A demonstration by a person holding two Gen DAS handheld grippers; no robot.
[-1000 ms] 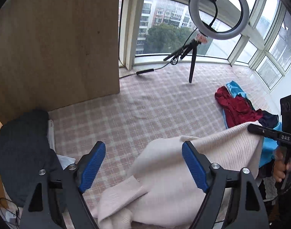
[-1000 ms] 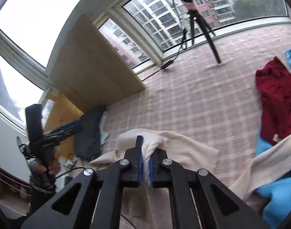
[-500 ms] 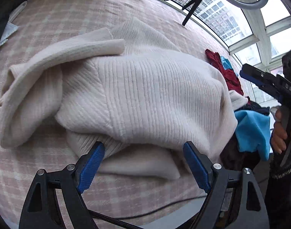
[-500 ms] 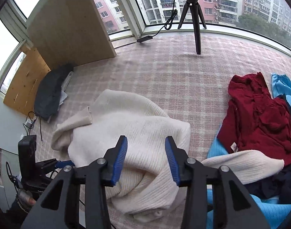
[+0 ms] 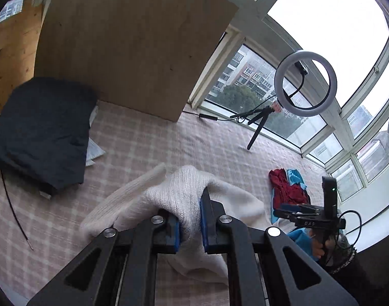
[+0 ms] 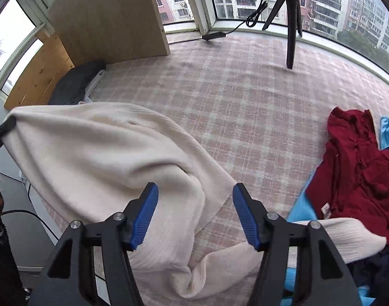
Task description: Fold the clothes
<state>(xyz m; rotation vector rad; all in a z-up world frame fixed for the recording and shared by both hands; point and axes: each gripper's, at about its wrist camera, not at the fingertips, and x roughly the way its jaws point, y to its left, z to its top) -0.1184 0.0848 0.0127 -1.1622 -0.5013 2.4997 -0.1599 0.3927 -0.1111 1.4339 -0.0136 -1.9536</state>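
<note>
In the left wrist view our left gripper [image 5: 189, 223] has its blue fingers [image 5: 204, 223] drawn narrow around a bunched fold of the cream knit sweater [image 5: 179, 196], which rises between them and drapes away ahead and to either side onto the pink plaid cloth [image 5: 148, 142] that covers the surface. Well ahead and to the left of the fingers lies a dark garment [image 5: 41, 127] beside the wooden board [image 5: 128, 46]; far ahead to the right stands the ring light [image 5: 305, 87], and the right gripper [image 5: 286, 209] shows at the right edge near a red garment [image 5: 286, 186]. In the right wrist view that gripper [image 6: 195, 215] has its fingers [image 6: 245, 216] spread wide and holding nothing; the sweater [image 6: 97, 153] hangs stretched from a pinched corner at the far left, runs under and between the fingers, and one sleeve [image 6: 329, 234] trails off to the right, against the red garment [image 6: 360, 168] and a blue garment [image 6: 300, 210]. We judge the step in hand to be lifting and spreading the sweater before any fold is made. Next, we think the right fingers must close on a free hem or shoulder just below them, so that both grips can pull the knit flat.
</note>
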